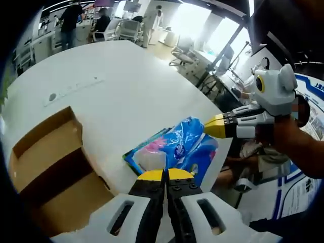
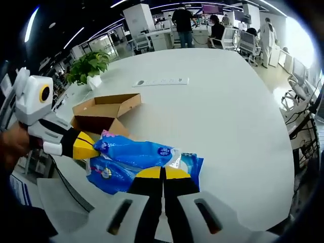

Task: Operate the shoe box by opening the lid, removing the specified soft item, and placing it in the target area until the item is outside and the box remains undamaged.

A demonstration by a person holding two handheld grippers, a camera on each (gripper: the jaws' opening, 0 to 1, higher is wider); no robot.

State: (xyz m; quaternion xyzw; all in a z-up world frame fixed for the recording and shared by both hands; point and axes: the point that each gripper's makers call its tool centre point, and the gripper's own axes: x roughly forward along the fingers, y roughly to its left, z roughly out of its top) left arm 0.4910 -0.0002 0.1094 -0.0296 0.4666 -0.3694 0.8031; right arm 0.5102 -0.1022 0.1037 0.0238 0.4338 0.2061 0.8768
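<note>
A soft blue plastic package (image 1: 178, 147) with pink and white print lies outside the box, near the white table's edge. My left gripper (image 1: 164, 175) is shut with its yellow tips on the package's near edge. From the right, my right gripper (image 1: 205, 127) pinches the package's other end. In the right gripper view the blue package (image 2: 136, 154) stretches between my right gripper (image 2: 163, 173), shut on its edge, and my left gripper (image 2: 93, 147), shut on its left end. The open brown shoe box (image 1: 50, 162) (image 2: 101, 114) sits beside the package with its lid folded back.
The round white table (image 2: 228, 116) stretches far beyond the package. A white label strip (image 2: 162, 81) lies on it. A potted plant (image 2: 88, 66) stands past the table's left side. Office chairs and people are in the background.
</note>
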